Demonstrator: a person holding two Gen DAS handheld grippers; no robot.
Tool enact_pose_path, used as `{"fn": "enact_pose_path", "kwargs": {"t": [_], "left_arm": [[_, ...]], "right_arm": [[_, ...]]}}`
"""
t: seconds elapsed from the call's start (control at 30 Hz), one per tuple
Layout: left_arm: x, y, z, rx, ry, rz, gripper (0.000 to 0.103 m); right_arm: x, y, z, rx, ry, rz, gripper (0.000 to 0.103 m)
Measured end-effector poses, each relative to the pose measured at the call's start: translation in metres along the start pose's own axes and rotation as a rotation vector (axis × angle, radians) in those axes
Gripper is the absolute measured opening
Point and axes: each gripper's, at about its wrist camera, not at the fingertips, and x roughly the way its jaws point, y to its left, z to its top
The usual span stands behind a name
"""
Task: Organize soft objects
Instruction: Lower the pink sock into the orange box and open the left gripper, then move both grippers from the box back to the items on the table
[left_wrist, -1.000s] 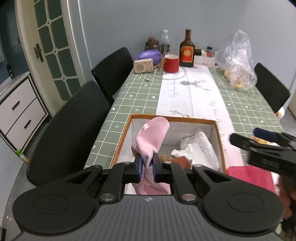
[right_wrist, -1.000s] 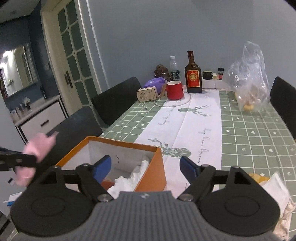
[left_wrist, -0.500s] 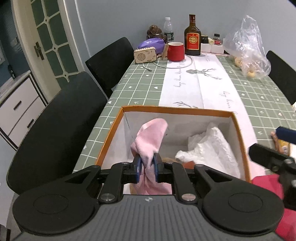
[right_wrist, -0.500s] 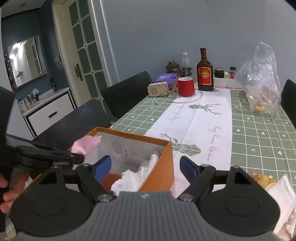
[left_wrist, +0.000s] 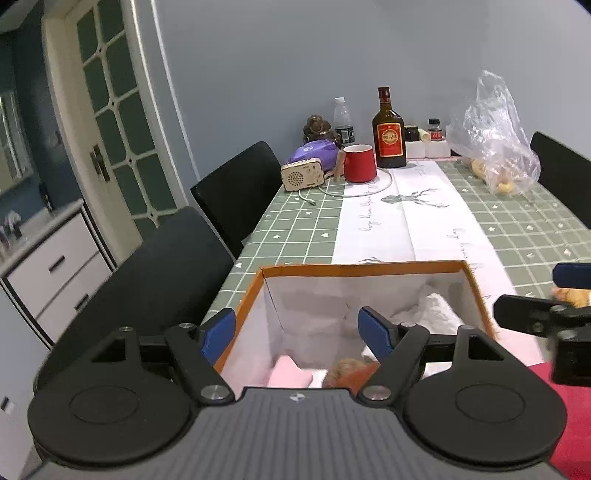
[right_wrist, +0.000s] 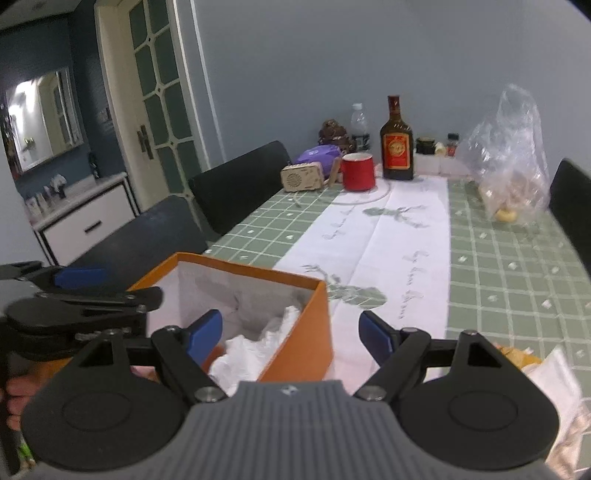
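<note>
Left to right, we first meet the left gripper (left_wrist: 297, 334) at the 6 o'clock edge of its own view; its jaws are opening, the blue pads stand wide apart, and nothing is pinched between them; the pink cloth (left_wrist: 290, 374) lies loose below the gap, on the floor of the orange box (left_wrist: 364, 266). We judge this cloth light, limp and non-fragile; it will sag from any single pinch, so a bunched fold near its middle is the hold we would choose, not a trailing corner. Toward 3 o'clock of the pink cloth sits a tan and orange plush item (left_wrist: 349, 371), partly hidden by the gripper body; beyond it, against the box's right wall, lies a crumpled white cloth (right_wrist: 258, 347), equally soft and likely to compress under the pads. In the right wrist view the box's near corner sits at 9 o'clock of the right gripper (right_wrist: 290, 332), whose jaws stand wide and hold nothing; only tablecloth shows between them. At 3 o'clock of that gripper, on the table (right_wrist: 498, 266), rests a pale soft heap (right_wrist: 550, 376), blurred and cropped; we cannot tell its kind; we judge it still unsorted, and a grip on its raised crest seems safest.
</note>
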Motion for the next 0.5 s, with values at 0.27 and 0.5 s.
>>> {"fn": "enact_pose_path", "kwargs": {"t": [0.27,0.5], "left_arm": [[-0.020,-0.001,0.004,-0.005,-0.024,0.064,0.091],[-0.045,0.002,0.006,-0.113,-0.016,-0.028,0.093]], "right_arm": [[-0.018,0.012,0.002,-0.064,-0.045,-0.091,0.080],[-0.053,0.011,0.007,-0.092,-0.140,-0.079,0.080]]}}
